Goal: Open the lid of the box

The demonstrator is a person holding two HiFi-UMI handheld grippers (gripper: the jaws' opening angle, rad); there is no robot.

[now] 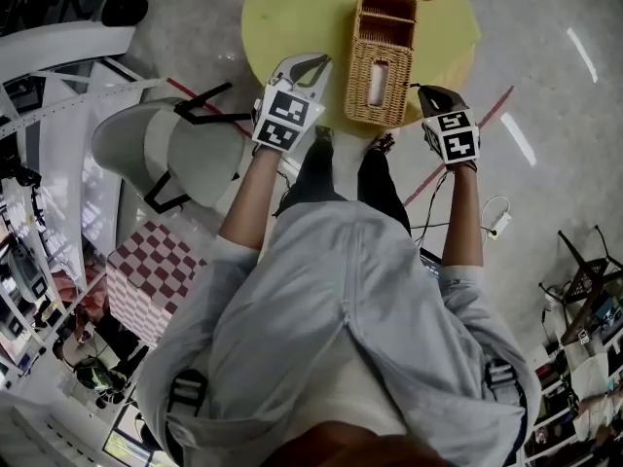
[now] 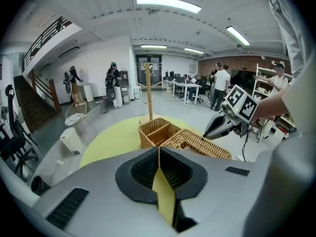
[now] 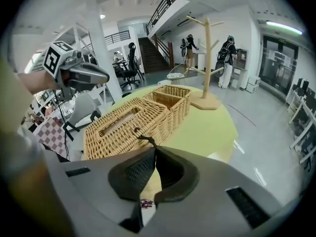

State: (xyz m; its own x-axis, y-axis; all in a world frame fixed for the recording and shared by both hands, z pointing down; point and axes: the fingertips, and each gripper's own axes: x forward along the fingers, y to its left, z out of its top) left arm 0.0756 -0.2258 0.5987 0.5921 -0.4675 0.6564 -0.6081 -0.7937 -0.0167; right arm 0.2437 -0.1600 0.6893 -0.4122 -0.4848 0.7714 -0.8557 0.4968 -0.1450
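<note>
Box of tan woven wicker [image 1: 362, 76], rectangular, is seen on the near right part of a round yellow table [image 1: 292, 8], set lengthwise near to far. Its slotted wicker lid [image 1: 380, 90] is laid flat over the near section, i.e. not yet raised. An open compartment [image 1: 386, 17] is left uncovered at the far end.

The left gripper [image 1: 313, 61] is held near the box's left side, apart from it, over the table's near edge. In the left gripper view its jaws are seen pressed together w/ nothing between them. The box [image 2: 195, 142] is seen just beyond the tips [image 2: 159, 149], and the right gripper [image 2: 207, 133] past it.

The right gripper [image 1: 423, 89] is held just beside the box's right side. In the right gripper view the jaws are closed to a thin seam. A thin dark cord loop [image 3: 142, 138] is run from the lid's near edge straight into the tips [image 3: 154, 148], where it appears to be nipped. The left gripper [image 3: 105, 78] is seen across the lid [image 3: 123, 120].

A pale wooden branched stand [image 3: 207, 58] is stood at the table's far edge, beyond the box. A grey chair [image 1: 185, 149] is placed left of the table, w/ a red & white checked cube [image 1: 156, 270] nearer on the floor.
</note>
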